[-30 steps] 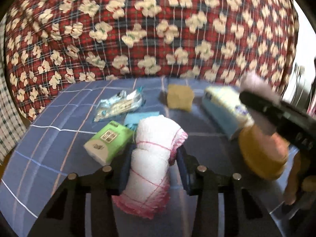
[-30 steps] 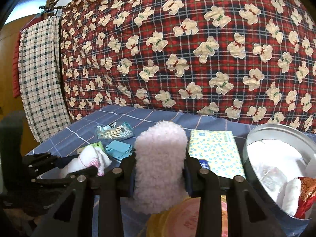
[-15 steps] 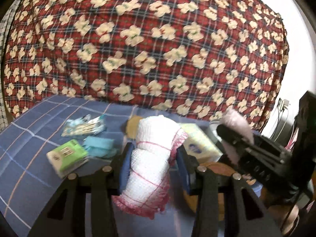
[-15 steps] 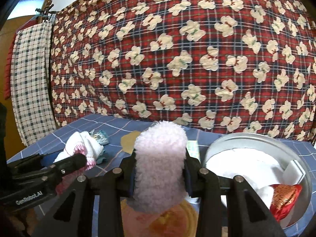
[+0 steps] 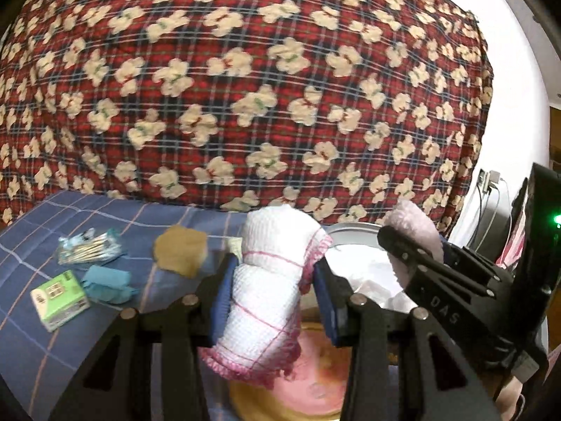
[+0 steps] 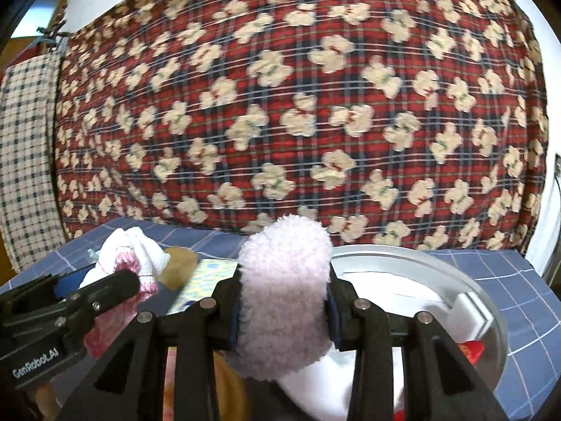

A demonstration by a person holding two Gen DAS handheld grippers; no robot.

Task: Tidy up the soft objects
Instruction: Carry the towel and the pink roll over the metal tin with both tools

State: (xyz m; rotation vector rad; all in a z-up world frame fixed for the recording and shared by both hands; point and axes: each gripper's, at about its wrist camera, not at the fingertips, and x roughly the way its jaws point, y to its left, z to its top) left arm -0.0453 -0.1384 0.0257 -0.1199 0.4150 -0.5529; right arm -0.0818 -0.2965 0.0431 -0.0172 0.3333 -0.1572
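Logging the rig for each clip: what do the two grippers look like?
Both are black plastic with silver screws and blue pads. The left gripper has "GenRobot.AI" in white on its side, seen from the right wrist. The right gripper has raised "DAS" lettering and a green light behind it.

Quick count of what's on the bed: two rolled cloths, one white roll [image 5: 270,280] with pink trim and one fluffy pink roll [image 6: 284,294]. One metal basin [image 6: 455,273]. One green pack [image 5: 58,296], one teal cloth [image 5: 105,280], one bag of swabs [image 5: 87,245], one tan sponge [image 5: 180,251], one dotted tissue pack [image 6: 207,273]. Two grippers, left gripper [image 5: 271,291] and right gripper [image 6: 284,310]. One red packet [image 6: 471,349] in the basin.
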